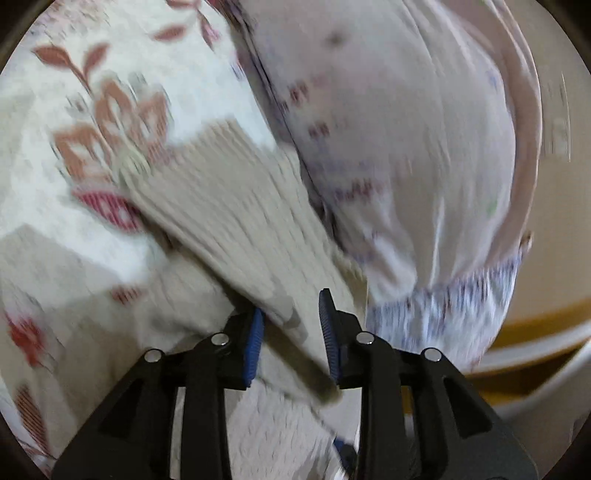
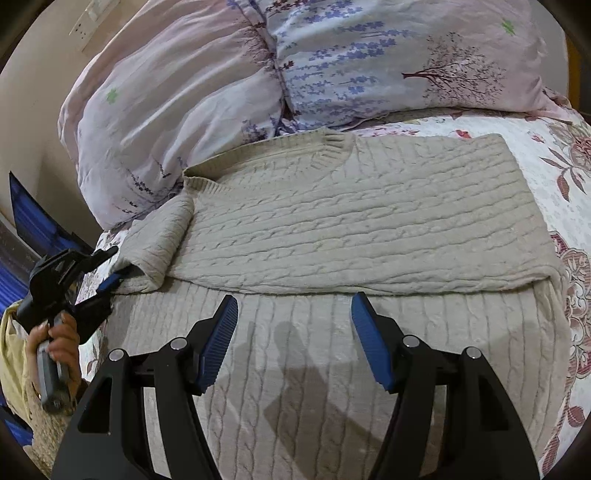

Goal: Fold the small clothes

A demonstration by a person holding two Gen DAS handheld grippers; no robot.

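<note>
- While the right gripper [image 2: 293,341] hangs just above the sweater [image 2: 354,229] with its blue pads [image 2: 369,339] spread wide and nothing between them, its shadow falls on the knit below
- Nearest that camera lies the lower part of the sweater, flat on the bed, its cables running away from the lens
- Beyond the pads, the upper part is folded over the lower part, and the fold edge runs across the frame just past the fingertips
- At the left of the fold, a sleeve [image 2: 159,243] lies doubled over, and the left gripper [image 2: 110,282] grips its edge there, held in the person's hand [image 2: 59,343]
- In the left wrist view, blurred by motion, the left gripper [image 1: 293,334] has its pads on either side of a ribbed band of the sleeve [image 1: 236,206]; the cloth fills the gap between them
- Under the sweater, a floral bedspread [image 2: 554,173] shows at the right and far sides
- Farthest off, a pale pillow [image 2: 258,74] with purple sprigs and a tree print rests against the sweater's collar [image 2: 332,147]
- Behind the pillow, a beige wall [image 2: 40,92] carries a switch plate [image 2: 90,24]
</note>
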